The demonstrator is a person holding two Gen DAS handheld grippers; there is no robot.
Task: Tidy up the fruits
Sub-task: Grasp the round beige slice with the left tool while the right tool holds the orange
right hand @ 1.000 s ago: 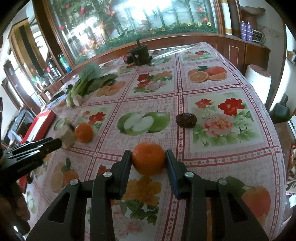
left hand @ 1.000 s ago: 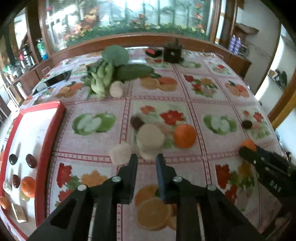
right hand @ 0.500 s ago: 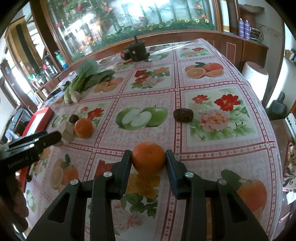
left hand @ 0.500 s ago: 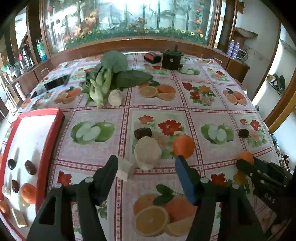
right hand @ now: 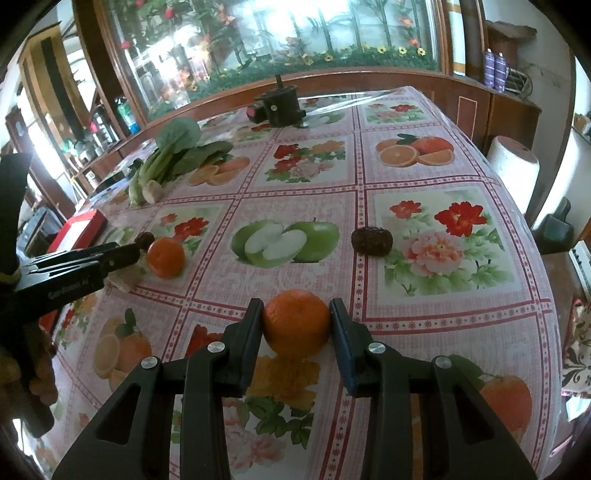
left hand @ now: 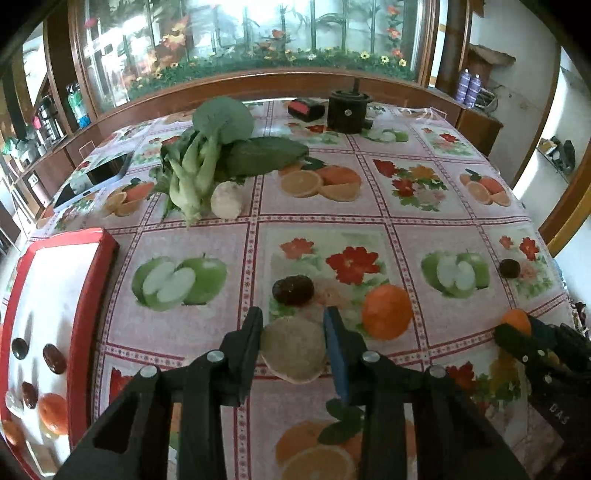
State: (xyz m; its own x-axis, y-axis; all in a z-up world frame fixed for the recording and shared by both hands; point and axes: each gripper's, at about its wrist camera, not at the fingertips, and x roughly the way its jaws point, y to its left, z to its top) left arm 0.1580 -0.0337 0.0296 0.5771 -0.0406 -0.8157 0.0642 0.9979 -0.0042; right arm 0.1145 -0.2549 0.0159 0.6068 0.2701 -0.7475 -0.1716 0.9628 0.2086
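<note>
Gripping one tangerine (right hand: 296, 323), two dates (right hand: 371, 240) loose

You are in a home, in a dining room by the look of it. The surface (left hand: 369, 221) wears a plastic cloth printed with fruit and flowers, the kind kept on a family table. Leafy greens (left hand: 207, 155) lie on it, with a red-rimmed tray (left hand: 92, 288) at one side and a small black pot (left hand: 349, 110) at the far end. Behind it runs a wood-framed glass cabinet (right hand: 295, 33) trimmed with artificial flowers. Bottles stand on a wooden sideboard (left hand: 476, 122) to your right, and a white paper roll (right hand: 511, 166) stands beside the surface.
</note>
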